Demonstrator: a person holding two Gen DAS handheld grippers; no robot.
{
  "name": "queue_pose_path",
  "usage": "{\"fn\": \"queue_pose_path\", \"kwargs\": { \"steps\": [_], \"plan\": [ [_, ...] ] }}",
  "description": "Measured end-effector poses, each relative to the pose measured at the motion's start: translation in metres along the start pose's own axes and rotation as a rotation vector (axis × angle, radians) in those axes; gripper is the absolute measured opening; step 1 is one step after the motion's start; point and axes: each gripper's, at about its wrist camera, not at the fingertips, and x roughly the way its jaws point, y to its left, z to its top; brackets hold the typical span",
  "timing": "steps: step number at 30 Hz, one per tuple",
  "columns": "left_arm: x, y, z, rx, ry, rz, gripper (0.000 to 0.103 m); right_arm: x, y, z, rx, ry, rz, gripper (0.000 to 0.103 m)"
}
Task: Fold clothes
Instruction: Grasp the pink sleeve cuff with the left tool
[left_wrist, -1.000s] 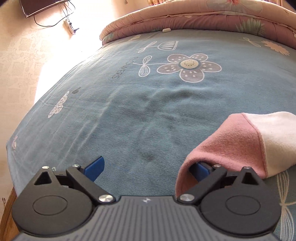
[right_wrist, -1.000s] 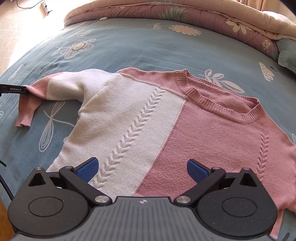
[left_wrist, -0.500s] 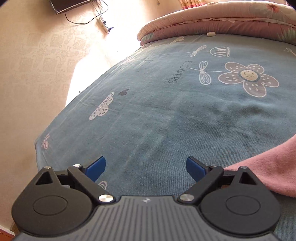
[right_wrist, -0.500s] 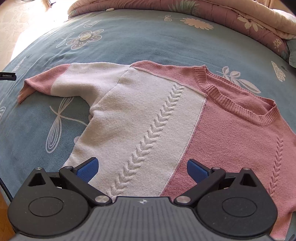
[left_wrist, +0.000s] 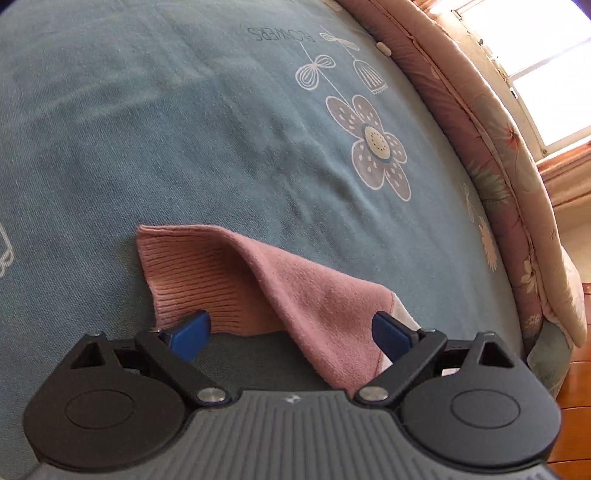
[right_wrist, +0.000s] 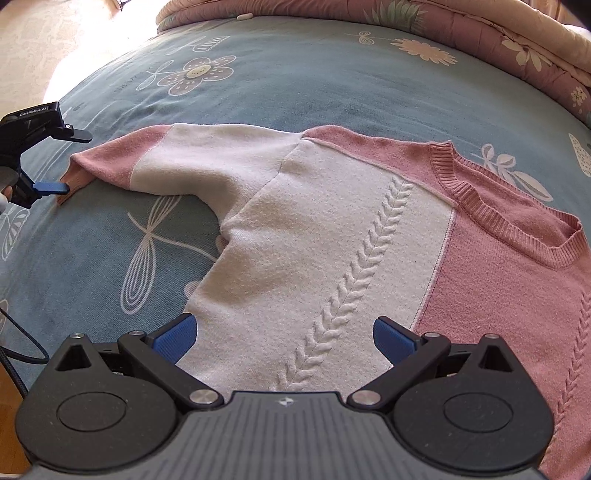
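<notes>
One blue floral bedsheet, pink quilt bunched along edge.

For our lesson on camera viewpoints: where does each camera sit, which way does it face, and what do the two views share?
Left wrist: on the left gripper, low over the bed, facing the sweater's pink cuff; own open fingers show.
Right wrist: on the right gripper, above the sweater hem, facing its collar; own open fingers show.
Shared: cuff, left gripper, bed.
</notes>
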Motion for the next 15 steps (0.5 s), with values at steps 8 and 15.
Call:
{"fn": "queue_pose_path", "kwargs": {
  "steps": [8, 15],
  "plan": [
    [0.005, 0.006, 0.014, -0.113, 0.034, -0.046, 0.093, 0.004, 0.002, -0.005, 0.021, 0.012, 0.004, 0.103],
    [0.01, 0.014, 0.024, -0.209, 0.055, -0.073, 0.093, 0.006, 0.004, -0.001, 0.027, 0.012, 0.009, 0.103]
  ]
}}
